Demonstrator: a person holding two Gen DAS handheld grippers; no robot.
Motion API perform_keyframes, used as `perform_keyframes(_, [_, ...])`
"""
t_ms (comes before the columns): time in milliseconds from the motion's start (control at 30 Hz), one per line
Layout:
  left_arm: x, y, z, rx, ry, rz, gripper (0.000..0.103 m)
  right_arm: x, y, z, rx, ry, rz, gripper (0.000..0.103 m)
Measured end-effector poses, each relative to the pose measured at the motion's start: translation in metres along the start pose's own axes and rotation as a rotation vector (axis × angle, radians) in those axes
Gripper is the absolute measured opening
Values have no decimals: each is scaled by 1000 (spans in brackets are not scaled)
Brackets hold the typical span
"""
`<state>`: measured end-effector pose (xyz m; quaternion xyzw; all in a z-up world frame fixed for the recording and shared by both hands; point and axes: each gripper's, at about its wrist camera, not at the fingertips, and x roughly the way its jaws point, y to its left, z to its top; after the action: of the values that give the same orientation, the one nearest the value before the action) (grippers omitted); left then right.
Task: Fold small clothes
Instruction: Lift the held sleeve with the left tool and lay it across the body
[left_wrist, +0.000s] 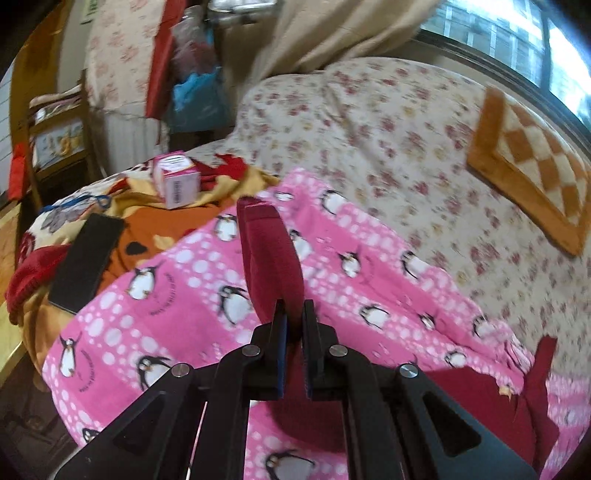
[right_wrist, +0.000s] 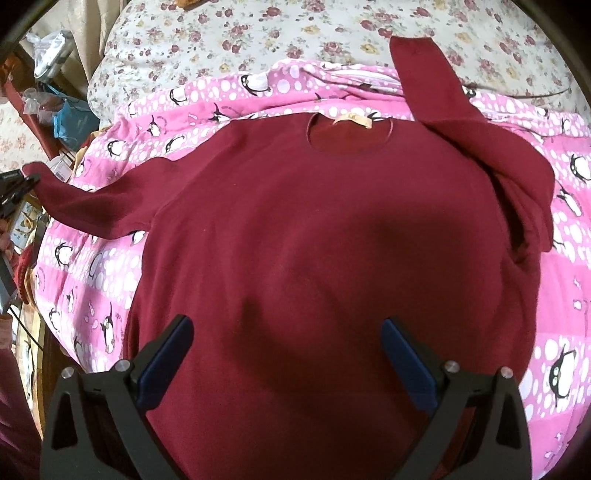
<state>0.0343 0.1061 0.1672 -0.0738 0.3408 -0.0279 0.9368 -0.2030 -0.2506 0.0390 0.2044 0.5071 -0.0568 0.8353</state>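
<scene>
Left wrist view: your left gripper (left_wrist: 294, 314) fingers pinch sleeve cuff (left_wrist: 269, 254) of maroon sweater (left_wrist: 476, 398), lifted off penguin blanket (left_wrist: 177, 288) on bed.

Right wrist view: right gripper (right_wrist: 288, 328) fingers wide, empty, above sweater body. Sweater flat, collar (right_wrist: 349, 127) pointing away, long axis hem-to-collar. Other sleeve (right_wrist: 443, 99) loose. No fold finished, judging by this.

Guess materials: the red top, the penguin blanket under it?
Red top: looks like soft matte knit, maybe fleece or cotton jersey; no sheen, limp sleeve drapes from the left hand-held gripper. Penguin blanket: probably plush printed fleece; fuzzy surface, soft rumpled edge.
</scene>
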Motion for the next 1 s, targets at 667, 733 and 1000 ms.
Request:
perform_keyframes(667, [-22, -91, -38, 153, 26, -92, 0, -12, -25, -14, 65, -6, 5, 103])
perform_keyframes(733, [-23, -101, -43, 164, 33, -106, 0, -13, -29, -15, 76, -6, 4, 103])
perform_keyframes(1000, [-28, -141, -61, 226, 55, -154, 0, -16, -45, -18, 115, -15, 15, 103])
